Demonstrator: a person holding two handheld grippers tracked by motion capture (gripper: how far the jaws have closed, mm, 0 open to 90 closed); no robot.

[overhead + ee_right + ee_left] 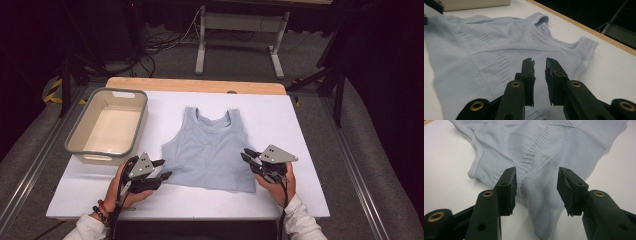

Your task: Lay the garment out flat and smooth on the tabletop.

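Note:
A pale blue ribbed tank top [207, 150] lies flat on the white table, neck toward the far side. My left gripper [165, 168] sits at the shirt's lower left corner. In the left gripper view its jaws [537, 173] stand wide apart over a raised fold of the fabric [536, 152], and the pads are off the cloth. At the shirt's right hem is my right gripper [244, 153]. In the right gripper view the right gripper [539, 61] hovers over the tank top [486, 45], its jaws a narrow gap apart with nothing pinched between them.
A beige plastic basin [141, 117] stands empty at the table's left, close to the shirt's left side. The white tabletop [280, 115] ends in a wooden strip [195, 84] at the far edge. Beyond it are cables and a metal frame on the floor.

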